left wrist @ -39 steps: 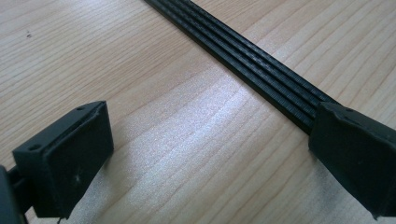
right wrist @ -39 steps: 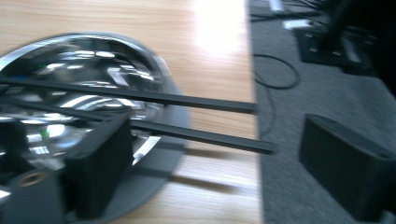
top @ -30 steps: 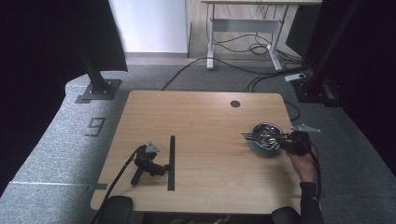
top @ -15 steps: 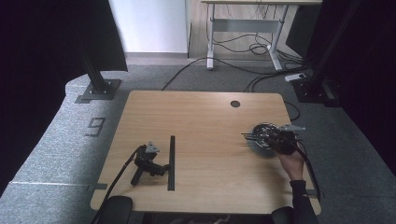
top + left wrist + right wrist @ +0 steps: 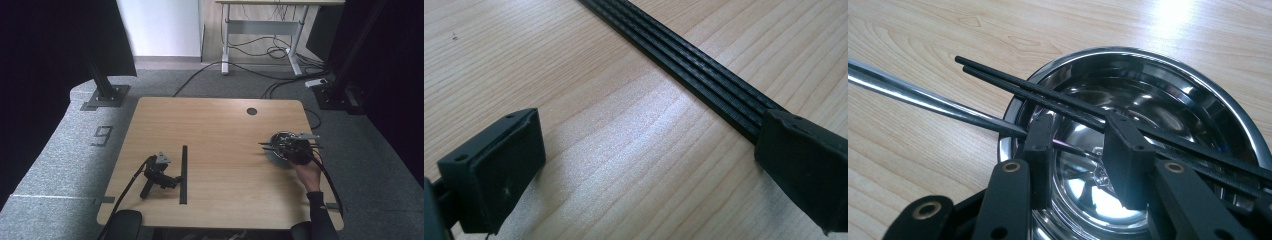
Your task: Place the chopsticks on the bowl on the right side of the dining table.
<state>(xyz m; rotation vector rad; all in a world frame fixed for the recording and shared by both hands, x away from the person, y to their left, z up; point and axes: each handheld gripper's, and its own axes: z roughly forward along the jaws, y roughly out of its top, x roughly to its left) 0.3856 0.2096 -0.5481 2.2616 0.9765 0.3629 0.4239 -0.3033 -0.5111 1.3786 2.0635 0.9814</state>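
1. On the worktop (image 5: pixel 215 125), near its left front, the left tongs (image 5: pixel 160 175) lie unheld, jaws wide apart and empty, just beside a black ribbed strip (image 5: pixel 183 175).
2. At the right edge, a hand (image 5: pixel 306 172) holds the right tongs (image 5: pixel 1083 145) over a steel bowl (image 5: pixel 1168 85).
3. Their jaws stand slightly apart; black chopsticks (image 5: pixel 1048 97) and a metal rod (image 5: pixel 923 97) rest across the bowl, and whether anything is gripped cannot be told.

The table (image 5: pixel 220 140) is pale wood with a fine grain. The ribbed strip (image 5: pixel 694 70) is black with lengthwise grooves. The bowl (image 5: pixel 1168 100) is shiny silver steel; the chopsticks (image 5: pixel 1048 97) across it are black.
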